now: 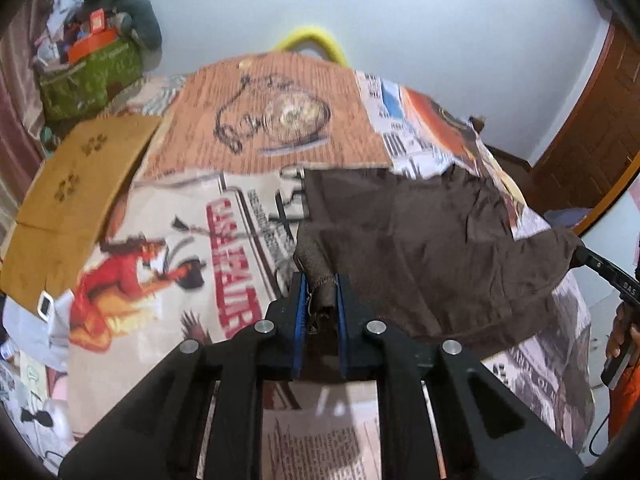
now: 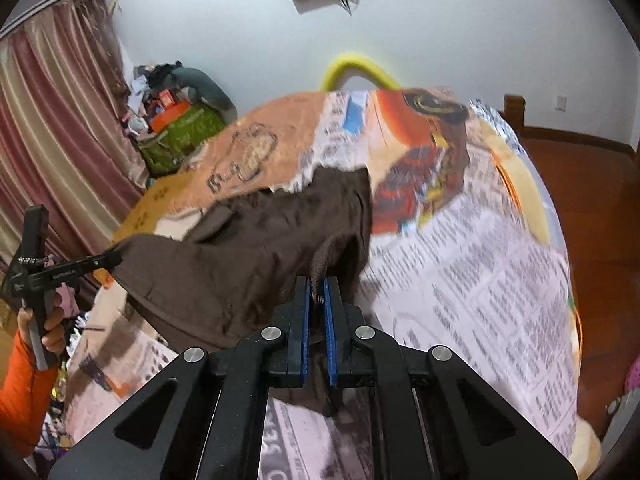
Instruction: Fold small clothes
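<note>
A small brown garment (image 1: 420, 248) hangs stretched between my two grippers above a bed covered with a printed newspaper-pattern sheet (image 1: 168, 248). My left gripper (image 1: 320, 280) is shut on the garment's left corner. My right gripper (image 2: 318, 284) is shut on its right corner. In the left wrist view the right gripper (image 1: 580, 254) shows at the far right, pinching the cloth's edge. In the right wrist view the left gripper (image 2: 116, 258) shows at the left, pinching the garment (image 2: 260, 248). The far edge of the cloth trails onto the sheet (image 2: 480, 260).
A tan cardboard sheet (image 1: 76, 192) lies on the bed's left side. A green box piled with clutter (image 1: 92, 76) stands by the curtains (image 2: 52, 132). A yellow foam loop (image 1: 312, 40) is behind the bed. A wooden door (image 1: 592, 132) is at right.
</note>
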Motion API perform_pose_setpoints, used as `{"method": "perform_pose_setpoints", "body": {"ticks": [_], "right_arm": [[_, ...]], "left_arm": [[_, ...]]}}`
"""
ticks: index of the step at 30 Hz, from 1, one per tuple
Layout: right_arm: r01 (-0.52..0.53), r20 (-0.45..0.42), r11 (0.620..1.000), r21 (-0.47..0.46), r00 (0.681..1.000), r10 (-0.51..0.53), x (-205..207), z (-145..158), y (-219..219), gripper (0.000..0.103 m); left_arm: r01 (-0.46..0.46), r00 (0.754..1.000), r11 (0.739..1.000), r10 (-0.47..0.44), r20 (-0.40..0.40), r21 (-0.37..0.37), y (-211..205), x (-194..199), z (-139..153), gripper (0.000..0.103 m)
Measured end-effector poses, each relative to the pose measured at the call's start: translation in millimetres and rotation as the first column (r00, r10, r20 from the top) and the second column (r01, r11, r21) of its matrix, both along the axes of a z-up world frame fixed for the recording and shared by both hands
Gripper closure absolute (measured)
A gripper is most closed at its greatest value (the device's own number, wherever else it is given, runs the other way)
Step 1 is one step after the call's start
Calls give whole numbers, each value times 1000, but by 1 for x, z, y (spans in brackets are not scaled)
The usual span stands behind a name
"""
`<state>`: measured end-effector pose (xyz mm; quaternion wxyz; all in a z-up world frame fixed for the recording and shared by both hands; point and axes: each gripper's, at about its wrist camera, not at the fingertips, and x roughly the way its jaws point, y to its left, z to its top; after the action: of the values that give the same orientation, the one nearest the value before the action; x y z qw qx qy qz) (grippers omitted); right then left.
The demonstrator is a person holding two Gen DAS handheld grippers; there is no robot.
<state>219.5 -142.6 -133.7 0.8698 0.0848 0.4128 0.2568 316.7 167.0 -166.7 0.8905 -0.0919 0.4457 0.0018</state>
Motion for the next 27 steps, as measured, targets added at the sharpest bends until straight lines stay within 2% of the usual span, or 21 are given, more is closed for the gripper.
{"method": "perform_pose_setpoints", "body": {"ticks": [4, 8, 12, 18, 23, 27], "right_arm": [[-13, 45, 1000, -13, 999, 13, 12, 11, 13, 97], [5, 88, 1000, -16, 996, -4, 28, 19, 16, 97], [64, 137, 998, -3, 988, -63, 48, 27, 13, 97], [119, 125, 993, -22, 985, -115, 93, 20, 12, 97], [156, 54, 987, -47, 987, -153, 129, -6, 12, 97], [175, -13, 983, -50, 984, -176, 144, -26, 10, 96]], "left_arm": [[-3, 999, 1000, 2, 46, 7, -4, 16, 15, 91], [-15, 996, 999, 11, 85, 48, -5, 38, 25, 93], [-51, 995, 999, 49, 86, 19, 6, 68, 24, 95], [-121, 992, 993, 122, 25, -3, 29, 124, -1, 95], [-160, 986, 987, 160, -43, -2, 40, 157, -34, 95], [-192, 975, 981, 191, -112, 5, 45, 172, -59, 93]]}}
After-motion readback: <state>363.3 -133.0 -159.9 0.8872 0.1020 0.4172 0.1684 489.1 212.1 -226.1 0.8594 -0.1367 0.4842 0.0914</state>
